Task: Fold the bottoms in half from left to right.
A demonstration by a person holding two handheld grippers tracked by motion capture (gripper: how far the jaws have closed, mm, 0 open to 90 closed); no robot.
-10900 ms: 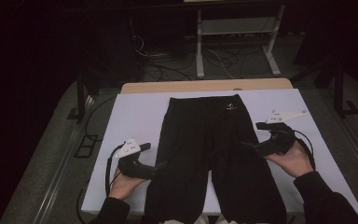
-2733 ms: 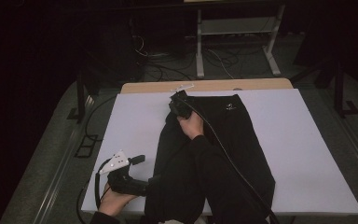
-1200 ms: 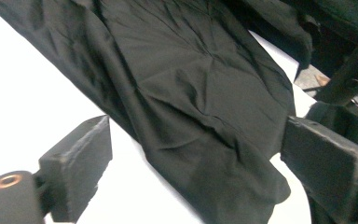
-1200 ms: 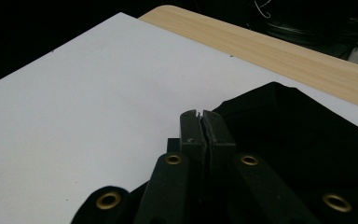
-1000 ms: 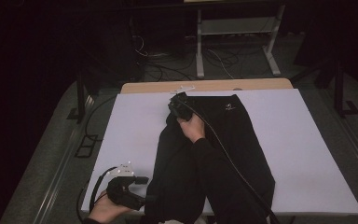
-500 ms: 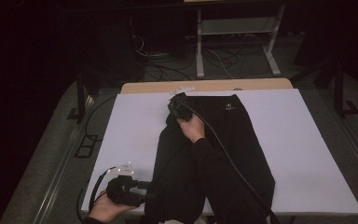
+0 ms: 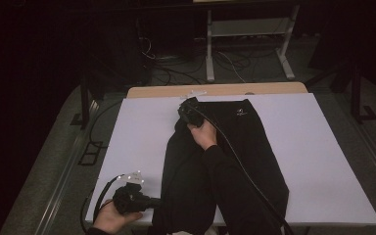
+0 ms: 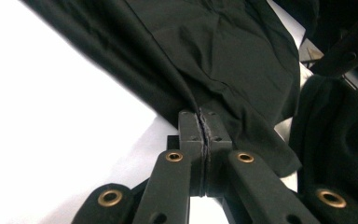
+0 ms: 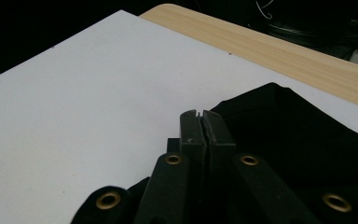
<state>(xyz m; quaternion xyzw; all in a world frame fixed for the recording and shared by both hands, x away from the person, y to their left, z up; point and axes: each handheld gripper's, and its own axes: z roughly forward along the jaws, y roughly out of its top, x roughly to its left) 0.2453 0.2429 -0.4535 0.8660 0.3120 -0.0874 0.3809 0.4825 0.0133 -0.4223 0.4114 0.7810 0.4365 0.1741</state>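
The black trousers [image 7: 235,161] lay along the middle of the white desk [image 7: 323,161], soft and limp, so the left gripper [image 7: 149,200] pinched the hem and the right gripper [image 7: 188,111], fingers closed, seemed to hold the waistband corner.

No legible text, numbers or brand names in any view. One mark only: a small white logo [image 7: 240,112] printed on the black trousers [image 7: 254,147], near the waistband, just right of the right gripper [image 7: 190,111] in the high view. Too small and blurred to read; shape cannot be made out.
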